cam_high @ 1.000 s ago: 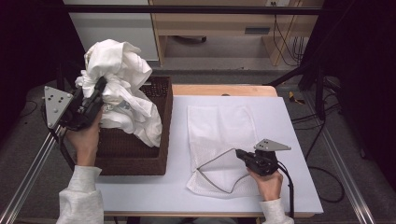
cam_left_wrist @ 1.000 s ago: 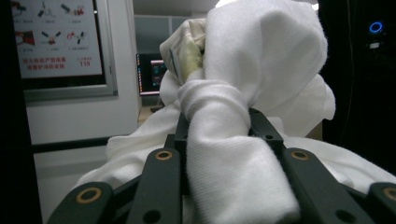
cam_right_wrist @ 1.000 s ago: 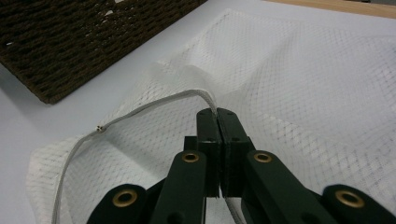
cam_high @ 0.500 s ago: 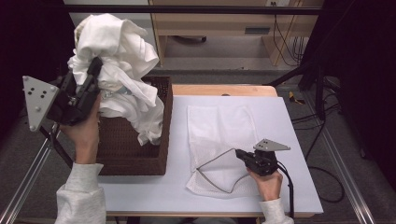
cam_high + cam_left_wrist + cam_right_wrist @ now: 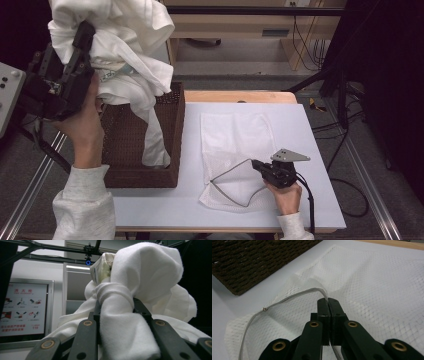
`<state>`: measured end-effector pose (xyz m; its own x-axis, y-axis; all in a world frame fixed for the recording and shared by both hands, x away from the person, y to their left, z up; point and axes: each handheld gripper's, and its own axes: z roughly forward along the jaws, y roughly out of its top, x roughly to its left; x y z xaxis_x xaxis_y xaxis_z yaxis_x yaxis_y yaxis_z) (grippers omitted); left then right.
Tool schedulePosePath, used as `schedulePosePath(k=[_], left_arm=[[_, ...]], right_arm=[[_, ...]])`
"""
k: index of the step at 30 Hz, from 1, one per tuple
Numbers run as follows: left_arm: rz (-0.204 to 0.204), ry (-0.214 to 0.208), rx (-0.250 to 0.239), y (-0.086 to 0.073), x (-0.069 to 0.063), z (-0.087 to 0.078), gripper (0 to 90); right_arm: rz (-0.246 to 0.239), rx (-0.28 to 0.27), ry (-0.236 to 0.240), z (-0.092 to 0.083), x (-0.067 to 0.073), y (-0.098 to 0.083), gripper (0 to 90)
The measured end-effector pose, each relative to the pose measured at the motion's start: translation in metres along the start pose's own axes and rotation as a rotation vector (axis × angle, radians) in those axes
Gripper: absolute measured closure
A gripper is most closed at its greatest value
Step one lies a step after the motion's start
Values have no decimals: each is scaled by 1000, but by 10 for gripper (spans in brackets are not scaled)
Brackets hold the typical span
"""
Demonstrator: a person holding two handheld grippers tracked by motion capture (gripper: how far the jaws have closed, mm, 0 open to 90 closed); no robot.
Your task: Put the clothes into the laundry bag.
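left gripper (image 5: 82, 37) high at 10 o'clock of the high view, its fingers (image 5: 87, 330) clamped on a bunched crumpled white cotton garment (image 5: 125, 45); one tail of the cloth hangs down into the dark brown woven rectangular basket (image 5: 177, 125) and touches its inside wall near the 4 o'clock corner. right gripper (image 5: 328, 301) low at 5 o'clock on the white surface (image 5: 310, 150), fingers pressed together on the stiff white rim of a white mesh laundry bag (image 5: 235, 135), holding the mouth open in a loop toward 9 o'clock. judgement: step in hand is lifting the garment clear of the basket to carry it to the bag. to do it well, raise until the hanging tail clears the basket rim before swinging toward 3 o'clock, else the tail may drag the basket. hold the bag rim up and steady; feed the dangling end in first. containers: basket appears otherwise empty, woven floor showing. mesh bag lies flat, nothing seen inside.
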<state>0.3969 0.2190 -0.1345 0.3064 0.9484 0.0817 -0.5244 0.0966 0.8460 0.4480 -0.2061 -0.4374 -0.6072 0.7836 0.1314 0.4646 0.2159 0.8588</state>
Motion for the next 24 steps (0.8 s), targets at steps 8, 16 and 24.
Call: schedulePosePath(k=[8,16,24], left_arm=[[-13,-9,-66,10,-20,11,688],[-4,-29,-138,39,-40,19,687],[-13,-78,-185,71,-65,24,687]], right_arm=[[0,-2,-3,0,-1,0,891],[0,-6,-2,-1,-2,0,891],[4,-18,-9,-1,-3,1,892]])
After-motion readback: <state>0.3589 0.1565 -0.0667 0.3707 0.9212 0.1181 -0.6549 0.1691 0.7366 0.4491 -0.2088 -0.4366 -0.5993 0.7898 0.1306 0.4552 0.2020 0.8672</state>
